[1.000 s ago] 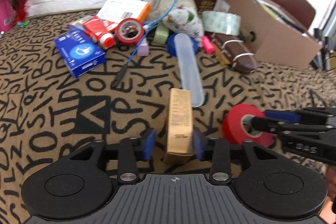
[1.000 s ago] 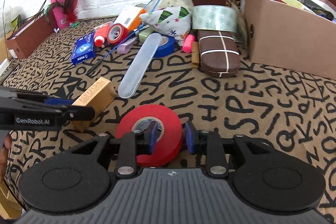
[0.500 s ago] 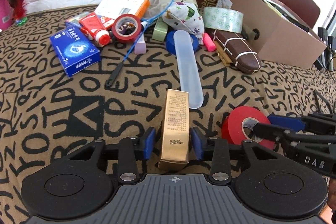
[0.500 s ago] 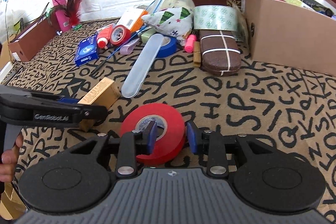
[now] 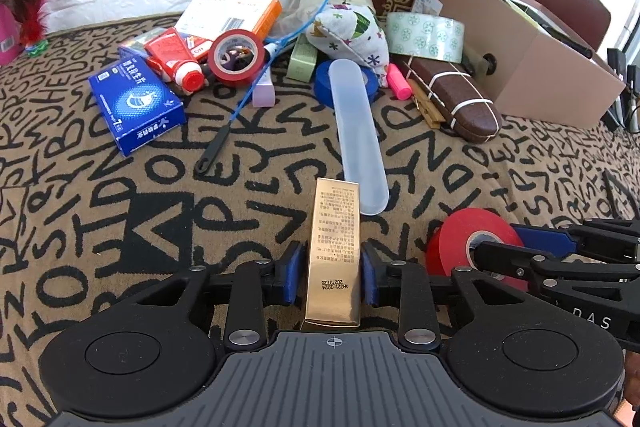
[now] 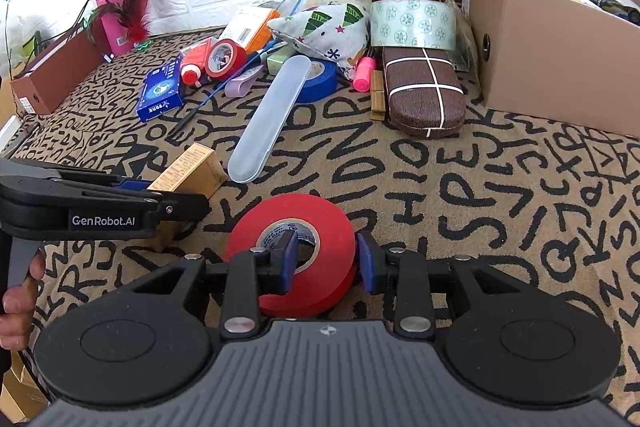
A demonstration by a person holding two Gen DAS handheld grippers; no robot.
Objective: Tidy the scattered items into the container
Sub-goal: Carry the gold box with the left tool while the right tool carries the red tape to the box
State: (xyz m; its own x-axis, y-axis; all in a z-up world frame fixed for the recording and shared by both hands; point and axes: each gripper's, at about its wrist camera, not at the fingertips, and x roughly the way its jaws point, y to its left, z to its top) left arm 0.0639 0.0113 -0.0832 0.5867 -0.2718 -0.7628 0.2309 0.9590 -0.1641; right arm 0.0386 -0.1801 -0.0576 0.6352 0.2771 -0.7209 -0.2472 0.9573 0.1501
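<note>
My left gripper [image 5: 330,277] is shut on a long gold box [image 5: 334,251] and holds it tilted up off the patterned cloth; the box also shows in the right wrist view [image 6: 188,173]. My right gripper [image 6: 326,261] is shut on a red tape roll [image 6: 296,247], one finger through its core, one on the outer rim; the roll also shows in the left wrist view [image 5: 460,241]. The tan cardboard container [image 6: 556,55], several items inside, stands at the far right.
A clear plastic case [image 6: 272,117], a brown glasses case [image 6: 424,95], blue tape [image 6: 320,81], a patterned tape roll [image 6: 412,23], a fabric pouch [image 6: 324,31], a blue box [image 5: 136,103], a second red tape [image 5: 236,57] and a net lie scattered at the back.
Both grippers have lifted their loads: the gold box has tipped up off the cloth, and the red tape roll has risen a little. Both views have drawn slightly back.
</note>
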